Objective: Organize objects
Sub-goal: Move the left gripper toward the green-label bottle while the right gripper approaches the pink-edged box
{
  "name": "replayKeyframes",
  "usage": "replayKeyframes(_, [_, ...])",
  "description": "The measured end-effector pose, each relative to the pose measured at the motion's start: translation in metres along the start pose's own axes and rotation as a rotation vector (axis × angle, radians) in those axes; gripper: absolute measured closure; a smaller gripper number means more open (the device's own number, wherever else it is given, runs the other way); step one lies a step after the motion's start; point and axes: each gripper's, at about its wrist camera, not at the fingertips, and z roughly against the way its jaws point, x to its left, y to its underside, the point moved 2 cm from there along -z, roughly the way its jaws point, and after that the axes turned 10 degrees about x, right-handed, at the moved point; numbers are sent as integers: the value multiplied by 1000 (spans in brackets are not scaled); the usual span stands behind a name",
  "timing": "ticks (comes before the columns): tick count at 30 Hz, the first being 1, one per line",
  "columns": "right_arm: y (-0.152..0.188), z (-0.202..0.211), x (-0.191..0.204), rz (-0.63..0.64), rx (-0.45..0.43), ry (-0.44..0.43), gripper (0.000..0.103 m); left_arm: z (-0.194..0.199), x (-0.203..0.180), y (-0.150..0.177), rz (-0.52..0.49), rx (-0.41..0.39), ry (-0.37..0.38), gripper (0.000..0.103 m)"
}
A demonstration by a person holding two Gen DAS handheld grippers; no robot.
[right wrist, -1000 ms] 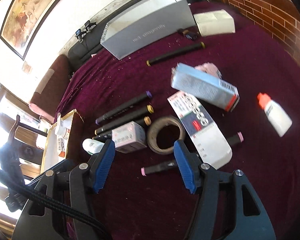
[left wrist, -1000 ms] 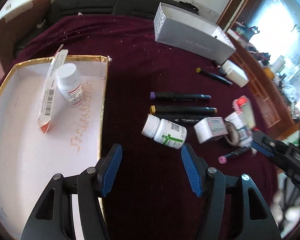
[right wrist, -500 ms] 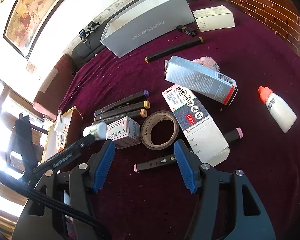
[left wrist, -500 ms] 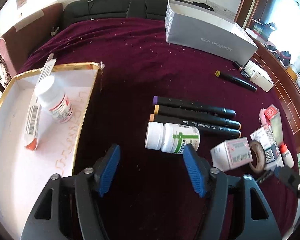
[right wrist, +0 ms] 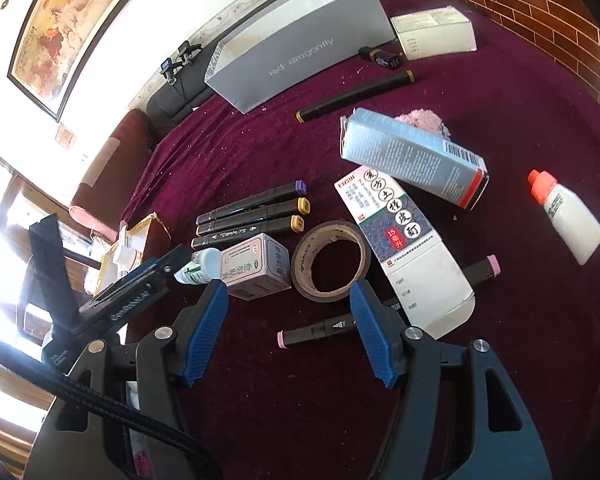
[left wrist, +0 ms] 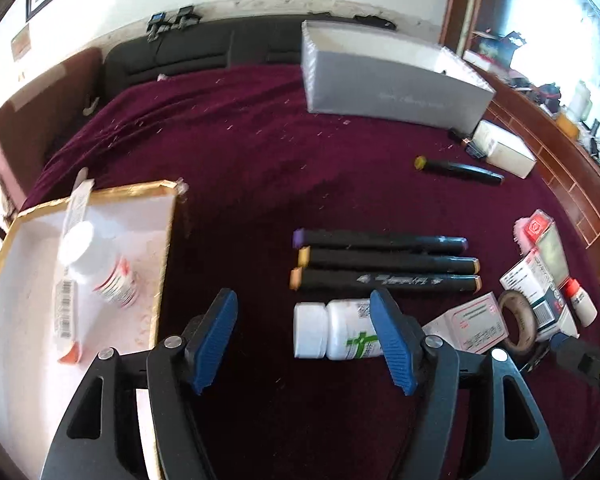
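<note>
Tray (left wrist: 168, 240), far left, holds one bottle (left wrist: 100, 268) & a carton. Left gripper (left wrist: 304, 340), jaws just widened & empty, nears green-cross bottle (left wrist: 336, 334). Markers (left wrist: 384, 262), tape (right wrist: 332, 260), boxes unsorted on counter. Right gripper (right wrist: 288, 330) spread, empty.

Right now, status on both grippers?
Left gripper open, just widening, nothing held. Right gripper open, empty. White green-cross pill bottle beside left fingers.

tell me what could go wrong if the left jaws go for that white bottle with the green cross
1. The white bottle lies on its side, so it may roll away from the open left gripper.
2. The three markers and the pink-print box lie close beside it and could get nudged.
</note>
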Motion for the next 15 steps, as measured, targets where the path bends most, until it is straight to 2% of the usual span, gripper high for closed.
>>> replayKeyframes(3, [-1, -1, 1, 1, 2, 4, 40, -2, -10, -4, -46, -11, -28, 37])
replayKeyframes(5, [-1, 0, 2, 4, 2, 6, 40, -2, -18, -4, -88, -5, -11, 37])
replayKeyframes(6, [-1, 0, 3, 5, 1, 7, 40, -1, -21, -2, -118, 18, 29, 37])
replayKeyframes(9, [-2, 3, 4, 8, -5, 7, 40, -13, -30, 14, -180, 204, 157, 39])
replayKeyframes(10, [-2, 3, 5, 8, -6, 6, 40, -15, -32, 20, -192, 235, 180, 39])
replayKeyframes(12, [-1, 5, 6, 9, -10, 4, 40, -5, -32, 28, -226, 214, 191, 39])
replayKeyframes(14, [0, 6, 6, 10, -11, 6, 39, 3, -21, 30, -165, 205, 238, 39])
replayKeyframes(15, [1, 6, 5, 8, -11, 7, 39, 6, -11, 28, -99, 189, 249, 39])
